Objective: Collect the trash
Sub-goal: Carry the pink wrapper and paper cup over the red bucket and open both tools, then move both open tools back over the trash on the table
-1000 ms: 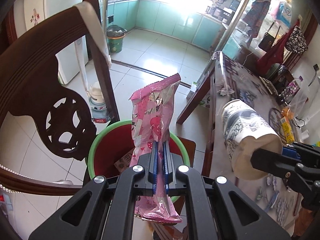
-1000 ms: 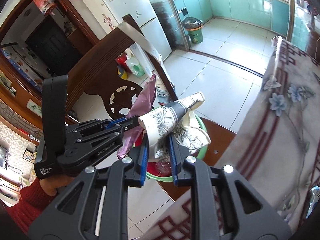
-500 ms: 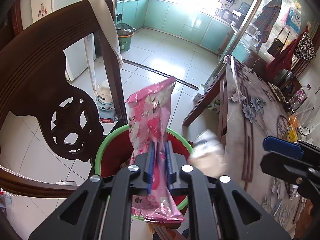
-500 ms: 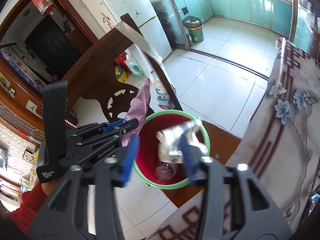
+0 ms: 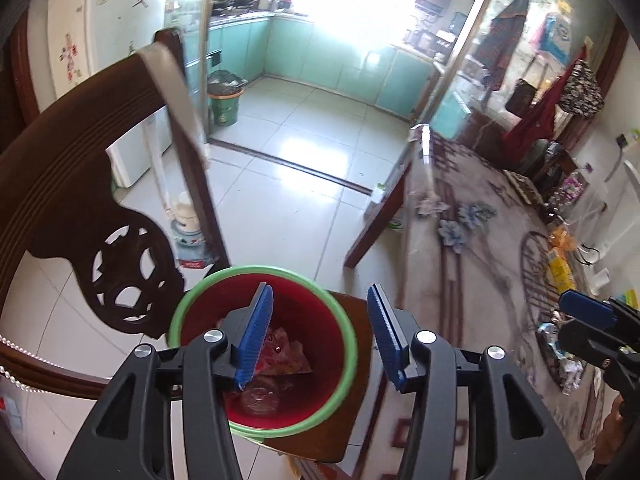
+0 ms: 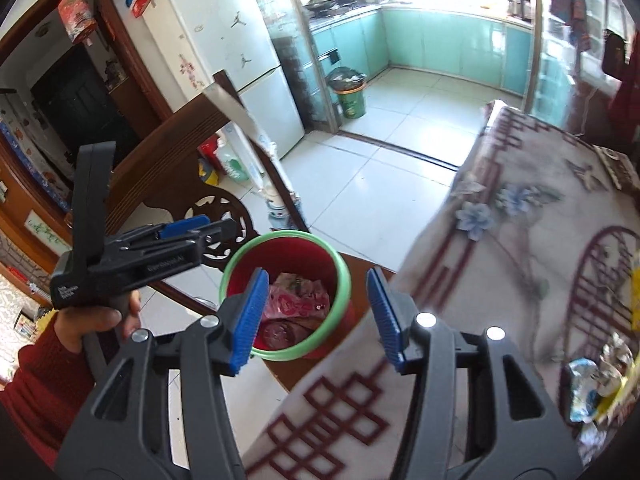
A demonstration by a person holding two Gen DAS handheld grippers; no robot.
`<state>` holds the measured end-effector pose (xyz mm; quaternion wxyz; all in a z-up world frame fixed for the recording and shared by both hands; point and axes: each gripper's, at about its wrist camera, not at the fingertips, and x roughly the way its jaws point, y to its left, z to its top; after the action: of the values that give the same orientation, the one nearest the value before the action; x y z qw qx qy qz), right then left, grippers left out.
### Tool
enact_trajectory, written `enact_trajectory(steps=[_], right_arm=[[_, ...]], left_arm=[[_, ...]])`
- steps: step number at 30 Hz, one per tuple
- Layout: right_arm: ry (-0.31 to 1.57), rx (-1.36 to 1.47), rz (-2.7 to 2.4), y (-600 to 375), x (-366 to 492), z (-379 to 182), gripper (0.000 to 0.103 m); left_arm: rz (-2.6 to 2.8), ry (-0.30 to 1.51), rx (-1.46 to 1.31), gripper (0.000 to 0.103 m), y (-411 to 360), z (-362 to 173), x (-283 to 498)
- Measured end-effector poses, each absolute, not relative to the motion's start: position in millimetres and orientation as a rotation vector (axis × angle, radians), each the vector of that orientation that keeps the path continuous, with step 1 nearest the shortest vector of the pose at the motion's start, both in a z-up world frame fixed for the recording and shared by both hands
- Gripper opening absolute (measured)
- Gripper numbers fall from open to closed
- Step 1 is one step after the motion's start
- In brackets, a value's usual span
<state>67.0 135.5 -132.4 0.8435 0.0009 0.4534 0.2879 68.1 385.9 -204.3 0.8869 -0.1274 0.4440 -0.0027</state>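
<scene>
Bin sat on the chair seat, w/ wrappers & a bottle inside. Chair back stood left of it, table right. Your left gripper hung over the bin, jaws opening, nothing btwn them; right gripper over the table edge. Kitchen bin far behind.

Red plastic bin with green rim stands upright on the seat, containing pink crumpled wrapper.
</scene>
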Motion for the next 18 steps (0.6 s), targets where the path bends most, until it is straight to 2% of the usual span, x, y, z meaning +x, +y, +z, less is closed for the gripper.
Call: enact_trajectory(steps=[7,18], right_arm=[[0.955,0.053,0.454,69.2,37.0,-128.8,0.052],[0.987,0.155,0.173,-55.6,-7.5,-146.9,0.052]], left_arm=[[-0.157,0.913,-0.207,0.047,319.6,-187.8,56.9],[-0.362,0.962,-0.107,0.047,209.9,-193.3,46.1]])
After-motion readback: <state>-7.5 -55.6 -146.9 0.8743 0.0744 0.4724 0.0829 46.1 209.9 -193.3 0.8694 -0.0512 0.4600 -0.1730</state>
